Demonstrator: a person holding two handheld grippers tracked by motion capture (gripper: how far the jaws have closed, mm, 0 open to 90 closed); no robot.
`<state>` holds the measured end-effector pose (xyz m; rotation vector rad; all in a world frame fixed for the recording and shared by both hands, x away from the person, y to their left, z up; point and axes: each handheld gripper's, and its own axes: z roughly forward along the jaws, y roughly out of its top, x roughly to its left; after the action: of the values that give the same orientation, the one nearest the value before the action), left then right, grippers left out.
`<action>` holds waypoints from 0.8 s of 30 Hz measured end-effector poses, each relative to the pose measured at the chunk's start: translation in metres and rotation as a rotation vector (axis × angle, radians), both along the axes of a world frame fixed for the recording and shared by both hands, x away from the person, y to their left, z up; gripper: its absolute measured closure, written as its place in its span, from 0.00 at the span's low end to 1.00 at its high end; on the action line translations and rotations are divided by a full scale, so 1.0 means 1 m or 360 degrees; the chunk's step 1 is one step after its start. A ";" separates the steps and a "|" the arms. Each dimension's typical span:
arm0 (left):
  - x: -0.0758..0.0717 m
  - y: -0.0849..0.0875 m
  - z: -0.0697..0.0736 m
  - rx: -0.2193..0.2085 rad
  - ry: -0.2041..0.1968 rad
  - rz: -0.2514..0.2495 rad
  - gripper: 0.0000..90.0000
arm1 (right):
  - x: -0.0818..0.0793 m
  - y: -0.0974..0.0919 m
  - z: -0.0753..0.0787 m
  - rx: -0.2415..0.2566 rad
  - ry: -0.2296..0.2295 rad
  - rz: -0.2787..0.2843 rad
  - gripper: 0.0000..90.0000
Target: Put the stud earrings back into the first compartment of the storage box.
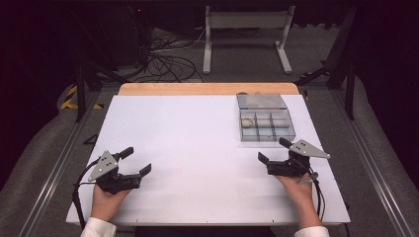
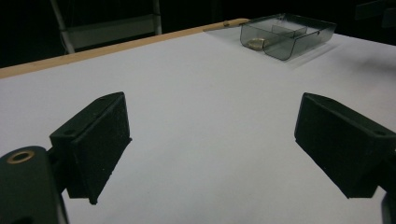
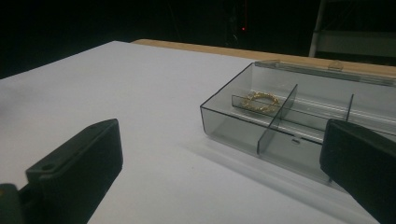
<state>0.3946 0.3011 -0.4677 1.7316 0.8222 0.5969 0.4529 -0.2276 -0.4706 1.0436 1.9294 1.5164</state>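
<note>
A person's two hands rest at the near edge of a white counter (image 1: 197, 148), each holding a black two-jaw gripper. The left gripper (image 1: 137, 162), held by the left hand (image 1: 106, 200), sits low over the bare surface with its jaws spread wide and nothing between them; a grey three-cornered plate tops it and a cable trails back from it. The right gripper (image 1: 271, 149), held by the right hand (image 1: 299, 190), is likewise spread apart and empty, its jaws pointing toward the middle of the counter.

Just beyond the right gripper, near but apart from its jaws, stands a smoky transparent compartment box (image 1: 267, 131) with its lid (image 1: 261, 101) lying open behind it. In the right gripper view the box (image 3: 280, 126) lies ahead and to the right, and a small gold ring-shaped piece of jewellery (image 3: 261, 100) rests in a rear compartment on the box's left side. From the left gripper the box (image 2: 287, 35) is well apart, far ahead and to the right.

Past the box runs the counter's bare wooden edge (image 1: 207, 89), then a grey floor with tangled cables (image 1: 165, 61) and a pale metal stand (image 1: 245, 34).
</note>
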 end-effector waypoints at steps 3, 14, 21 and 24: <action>0.000 0.001 0.000 0.0000 -0.0003 0.0002 0.12 | -0.003 -0.004 -0.001 0.0002 -0.0009 -0.0010 0.00; -0.001 0.002 0.000 -0.0002 -0.0001 0.0001 0.12 | -0.015 -0.020 -0.003 0.0036 -0.0011 -0.0057 0.00; -0.001 0.002 0.000 0.0009 -0.0003 -0.0006 0.12 | -0.022 -0.032 -0.005 0.0062 -0.0009 -0.0087 0.00; -0.001 0.002 0.000 0.0017 -0.0005 -0.0010 0.12 | -0.024 -0.035 -0.007 0.0039 0.0005 -0.0101 0.00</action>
<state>0.3936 0.3028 -0.4677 1.7422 0.8121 0.6005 0.4290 -0.2626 -0.4771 1.1079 1.8666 1.5082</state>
